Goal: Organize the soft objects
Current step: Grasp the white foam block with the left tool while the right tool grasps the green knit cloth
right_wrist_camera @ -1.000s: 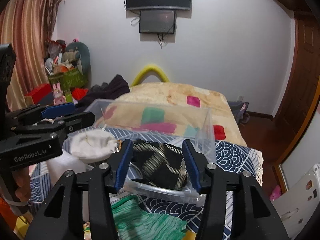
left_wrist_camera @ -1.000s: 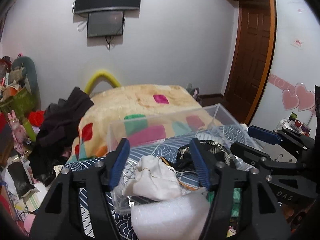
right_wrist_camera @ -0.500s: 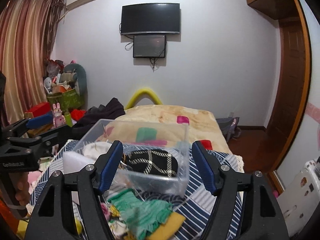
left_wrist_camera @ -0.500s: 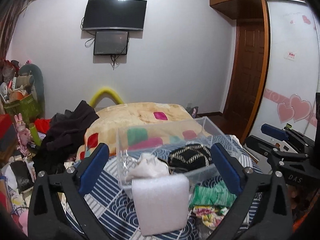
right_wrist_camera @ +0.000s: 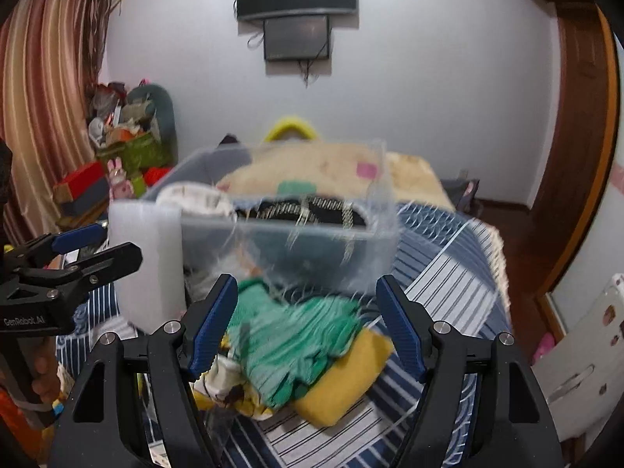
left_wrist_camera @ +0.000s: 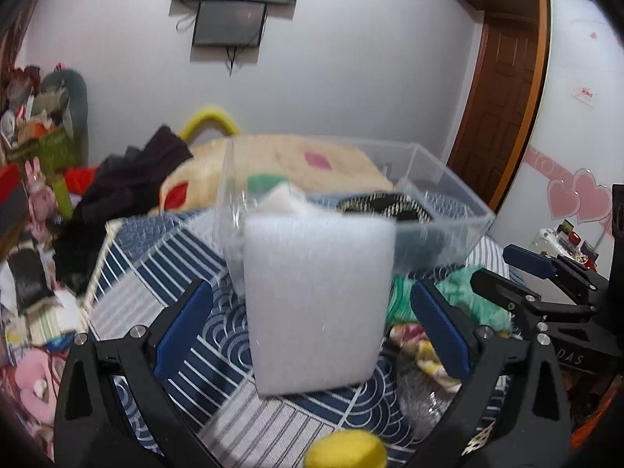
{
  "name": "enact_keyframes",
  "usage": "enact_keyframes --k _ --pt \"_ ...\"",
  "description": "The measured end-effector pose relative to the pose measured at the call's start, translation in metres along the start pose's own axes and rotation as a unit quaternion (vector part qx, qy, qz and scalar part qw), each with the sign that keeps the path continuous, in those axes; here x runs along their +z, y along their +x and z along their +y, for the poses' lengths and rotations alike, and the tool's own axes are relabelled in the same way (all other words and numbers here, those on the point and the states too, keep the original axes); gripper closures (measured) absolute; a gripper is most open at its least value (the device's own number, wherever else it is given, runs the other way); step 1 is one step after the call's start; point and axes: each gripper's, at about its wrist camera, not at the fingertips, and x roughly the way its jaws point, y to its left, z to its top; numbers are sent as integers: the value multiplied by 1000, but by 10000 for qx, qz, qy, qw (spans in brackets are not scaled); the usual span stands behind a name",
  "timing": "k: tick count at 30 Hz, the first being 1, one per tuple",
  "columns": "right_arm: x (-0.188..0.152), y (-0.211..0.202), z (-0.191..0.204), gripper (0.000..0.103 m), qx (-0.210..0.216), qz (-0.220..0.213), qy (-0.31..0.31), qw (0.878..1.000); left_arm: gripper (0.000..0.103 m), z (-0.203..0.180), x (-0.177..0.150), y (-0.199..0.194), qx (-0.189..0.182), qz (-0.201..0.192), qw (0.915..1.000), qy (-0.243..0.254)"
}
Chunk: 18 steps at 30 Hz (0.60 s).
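Foam block (left_wrist_camera: 318,300) stands upright on the blue patterned bedcover (left_wrist_camera: 163,257), straight ahead of the left tool (left_wrist_camera: 312,327), whose fingers are spread wide either side of it and touch nothing. Its long axis runs vertically, and it stands just in front of the clear bin (left_wrist_camera: 440,195). The right tool (right_wrist_camera: 306,325), also spread and empty, faces the green cloth (right_wrist_camera: 296,335) on the yellow sponge (right_wrist_camera: 351,382). Judging by position, the left tool is nearer the foam.
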Motion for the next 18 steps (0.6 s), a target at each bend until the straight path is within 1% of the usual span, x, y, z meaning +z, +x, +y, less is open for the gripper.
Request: enact_keyframes --k 4,8,9,10,11,12,13,14,15,17,18 --pt "-11 9 5 32 8 227 -136 9996 0 2 -13 17 -99 329 9994 -76" --pt "-15 10 11 33 -13 294 -279 9992 0 2 -18 31 2 538 9984 -149" --pt "-16 10 12 35 -11 288 -284 9992 0 3 -19 34 -18 571 9982 -193" --pt "-16 10 13 43 -23 296 -318 9991 0 4 -21 36 -60 612 9978 -243" --pt "-17 11 15 48 -48 301 -352 9989 1 4 -22 37 -85 627 9976 -265" --pt "-17 12 15 57 -59 314 -380 9988 2 4 -23 37 -78 601 9978 -260" --pt "-18 12 16 65 -35 325 -394 9987 9 2 -24 36 -57 543 9983 -200" --pt "-18 12 16 70 -17 330 -394 9987 19 0 -26 36 -67 503 9986 -130" --pt "-18 12 16 77 -5 321 -399 9987 21 -2 -27 34 -96 460 9989 -59" --pt "-17 10 16 83 10 277 -380 9989 21 -5 -29 31 -143 438 9989 40" --pt "-17 9 15 88 34 261 -366 9990 21 -6 -29 32 -183 485 9986 107"
